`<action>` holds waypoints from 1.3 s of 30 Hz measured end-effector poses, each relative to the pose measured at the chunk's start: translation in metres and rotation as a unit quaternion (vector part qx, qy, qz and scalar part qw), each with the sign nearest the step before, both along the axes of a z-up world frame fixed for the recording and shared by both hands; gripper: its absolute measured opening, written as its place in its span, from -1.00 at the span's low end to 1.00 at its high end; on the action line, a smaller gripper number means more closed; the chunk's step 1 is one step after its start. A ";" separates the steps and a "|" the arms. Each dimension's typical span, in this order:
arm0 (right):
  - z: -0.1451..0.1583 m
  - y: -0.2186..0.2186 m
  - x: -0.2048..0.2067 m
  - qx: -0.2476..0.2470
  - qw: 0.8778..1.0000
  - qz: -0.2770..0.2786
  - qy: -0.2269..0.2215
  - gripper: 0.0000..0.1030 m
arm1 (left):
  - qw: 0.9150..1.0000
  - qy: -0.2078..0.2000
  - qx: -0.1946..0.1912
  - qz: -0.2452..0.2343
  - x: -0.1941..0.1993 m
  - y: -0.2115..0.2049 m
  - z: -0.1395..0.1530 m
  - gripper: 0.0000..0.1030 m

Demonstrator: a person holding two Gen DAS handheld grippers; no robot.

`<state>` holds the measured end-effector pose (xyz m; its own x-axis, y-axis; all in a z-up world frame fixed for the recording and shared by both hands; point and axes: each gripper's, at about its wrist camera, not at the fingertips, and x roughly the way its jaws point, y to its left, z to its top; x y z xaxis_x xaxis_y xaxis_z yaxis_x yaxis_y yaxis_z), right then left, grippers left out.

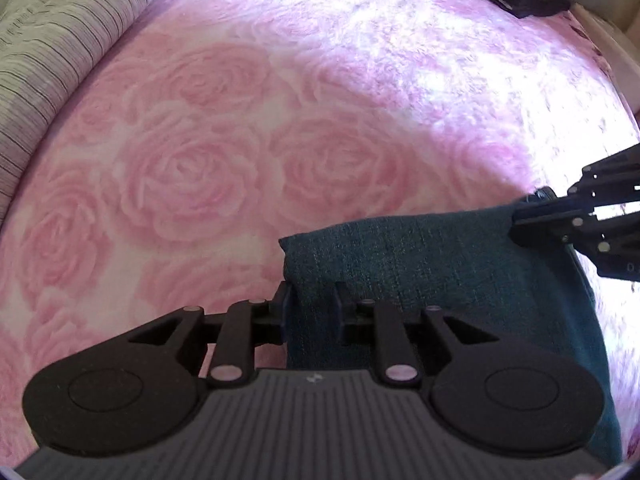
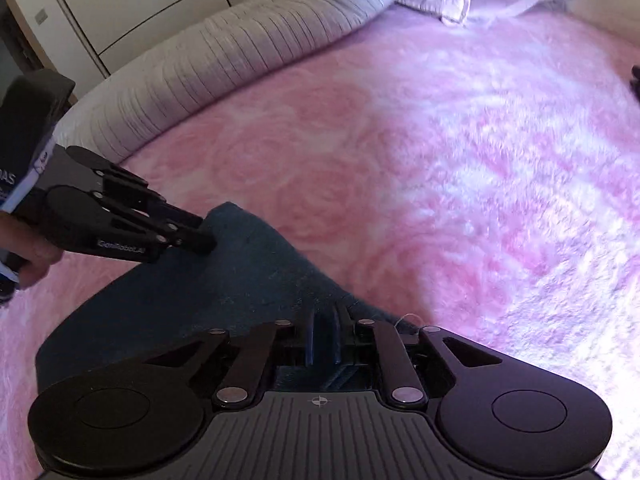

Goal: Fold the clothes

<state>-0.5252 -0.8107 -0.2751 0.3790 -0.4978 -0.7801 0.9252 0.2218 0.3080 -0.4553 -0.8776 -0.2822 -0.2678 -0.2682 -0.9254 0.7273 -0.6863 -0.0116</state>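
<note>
Left claw (image 1: 311, 307): narrow, dark teal cloth (image 1: 420, 264) between its fingers | right claw (image 2: 325, 334): pinching the cloth's other corner | cloth's edge stretched between both, over pink rose blanket (image 1: 224, 152) | both equally near.

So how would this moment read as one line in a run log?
left gripper: around teal cloth edge | right gripper: shut on cloth | surface: pink rose blanket
</note>
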 end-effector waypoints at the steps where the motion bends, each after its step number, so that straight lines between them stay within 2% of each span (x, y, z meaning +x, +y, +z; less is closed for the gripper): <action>1: 0.002 0.001 -0.002 0.000 1.000 0.003 -0.003 -0.77 | 1.000 0.003 0.006 0.005 0.003 -0.001 0.001 -0.59; 6: 0.005 0.018 -0.007 0.010 1.000 -0.003 0.003 -0.76 | 1.000 0.006 0.019 0.016 0.005 -0.006 0.000 -0.52; 8: 0.003 0.024 -0.009 0.021 1.000 -0.017 0.000 -0.64 | 1.000 0.003 0.020 0.015 0.004 -0.007 0.002 -0.50; 11: 0.018 0.037 -0.006 0.019 1.000 -0.013 -0.002 -0.57 | 1.000 0.000 0.005 0.009 0.011 0.003 0.015 -0.51; 14: 0.038 0.058 0.010 0.005 0.999 0.036 -0.005 -0.48 | 1.000 -0.004 -0.011 0.014 0.034 0.021 0.035 -0.55; 17: 0.050 0.091 0.038 -0.006 0.993 0.115 -0.015 -0.45 | 1.000 0.002 -0.010 0.023 0.070 0.050 0.055 -0.56; 21: 0.034 0.135 0.085 0.005 0.975 0.221 -0.007 -0.44 | 1.000 0.010 0.012 0.001 0.113 0.105 0.068 -0.56; 24: 0.008 0.149 0.102 0.034 0.973 0.228 0.015 -0.44 | 0.999 -0.012 0.035 -0.020 0.132 0.142 0.054 -0.56; 26: -0.003 0.153 0.103 0.030 0.975 0.218 0.022 -0.44 | 0.999 -0.030 0.036 -0.029 0.139 0.156 0.035 -0.55; 29: -0.007 0.164 0.106 0.014 0.975 0.220 0.040 -0.43 | 1.000 -0.009 0.025 -0.013 0.147 0.159 0.014 -0.41; 32: -0.001 0.172 0.113 0.004 0.975 0.210 0.074 -0.43 | 1.000 0.012 0.010 -0.002 0.147 0.153 0.005 -0.33; 34: 0.006 0.180 0.121 0.002 0.976 0.194 0.097 -0.42 | 1.000 0.008 -0.010 -0.004 0.150 0.160 0.012 -0.33; 36: 0.015 0.201 0.136 -0.013 0.974 0.191 0.122 -0.41 | 0.999 -0.002 -0.049 -0.004 0.156 0.173 0.026 -0.37; 37: 0.020 0.212 0.144 -0.022 0.972 0.193 0.135 -0.32 | 0.998 -0.006 -0.066 -0.007 0.161 0.181 0.032 -0.40; 38: 0.024 0.223 0.152 -0.031 0.969 0.194 0.148 -0.06 | 0.997 -0.009 -0.081 -0.011 0.168 0.190 0.037 -0.37; 39: 0.026 0.235 0.162 -0.041 0.965 0.199 0.163 0.09 | 0.995 -0.017 -0.096 -0.017 0.175 0.199 0.041 -0.35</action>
<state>-0.3635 -0.5753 -0.2491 0.2944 -0.4276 -0.8547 0.8062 0.5913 -0.0181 -0.2805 -0.6787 -0.2416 -0.2498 -0.4313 -0.8670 0.7007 -0.6985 0.1456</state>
